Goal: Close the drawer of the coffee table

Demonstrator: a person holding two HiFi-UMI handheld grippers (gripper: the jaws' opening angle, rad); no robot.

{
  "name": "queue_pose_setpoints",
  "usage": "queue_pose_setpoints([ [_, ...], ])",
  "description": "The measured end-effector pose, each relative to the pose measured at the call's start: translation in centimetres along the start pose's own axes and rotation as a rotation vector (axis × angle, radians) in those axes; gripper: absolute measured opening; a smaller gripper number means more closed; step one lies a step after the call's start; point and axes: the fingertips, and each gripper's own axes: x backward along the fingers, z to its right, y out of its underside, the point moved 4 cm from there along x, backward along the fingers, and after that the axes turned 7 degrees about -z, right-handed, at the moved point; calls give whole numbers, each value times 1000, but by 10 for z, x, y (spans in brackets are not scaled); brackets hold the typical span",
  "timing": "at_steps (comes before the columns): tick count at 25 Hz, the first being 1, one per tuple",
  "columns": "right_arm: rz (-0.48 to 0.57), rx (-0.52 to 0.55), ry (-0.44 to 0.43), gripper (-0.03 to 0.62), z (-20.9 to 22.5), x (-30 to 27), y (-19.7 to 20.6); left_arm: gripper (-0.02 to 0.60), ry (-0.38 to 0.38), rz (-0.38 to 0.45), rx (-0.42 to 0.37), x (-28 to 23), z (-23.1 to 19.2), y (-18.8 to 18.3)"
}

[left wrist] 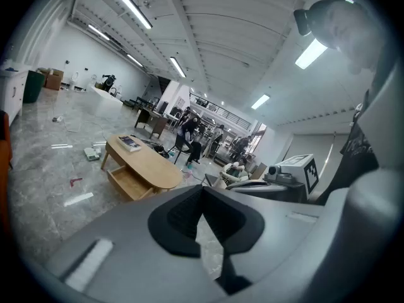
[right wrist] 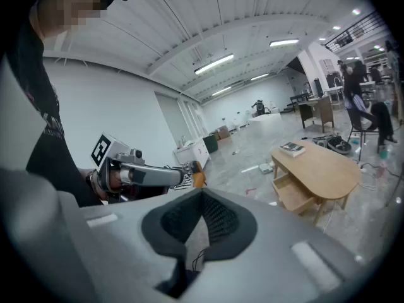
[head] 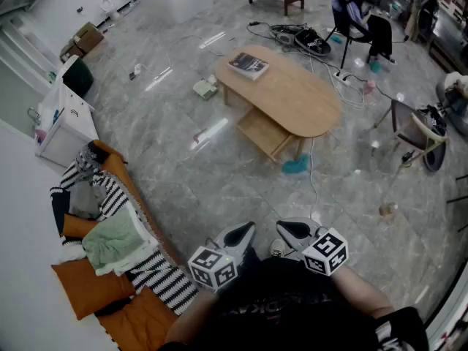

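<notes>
the desk (head: 292,93), an oval of light wood, sits in the upper middle of the head view. its long axis runs from upper left to lower right, and a book (head: 248,65) lies on its upper-left end. its drawer (head: 265,131) stands pulled out from the long side toward the lower left of the frame, a shallow tray of the same wood under the top. the left tongs (head: 238,234) and right tongs (head: 292,232) are side by side at the bottom centre, well apart from the desk and pointing up the frame toward it. each pair is pressed together with nothing between. the floor (head: 183,174) is glossy grey stone that reflects the ceiling lights. a teal thing (head: 296,167) lies just beside the desk's lower-right end, and a small pale box (head: 206,88) lies near the upper-left end. a sofa (head: 110,284) with orange cushions, a striped throw and a green cloth fills the lower left. a white cabinet (head: 66,123) stands at the left edge, and cables (head: 292,35) trail across the upper right. the gripper views show a large hall with a white ribbed ceiling and strip lights.
</notes>
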Motion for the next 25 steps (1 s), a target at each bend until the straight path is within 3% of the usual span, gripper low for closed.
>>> queue_pose_setpoints([
  [9,-13,4,0,0,3,-6,3,2,2,-1,9,-3,-5,4],
  [16,49,-29,16,0,7,-5,-7,2,21,-3,-5,-3,-5,1],
  [25,53,-8,48,0,11,-6,-15,2,7,3,-14,-3,-11,-11],
])
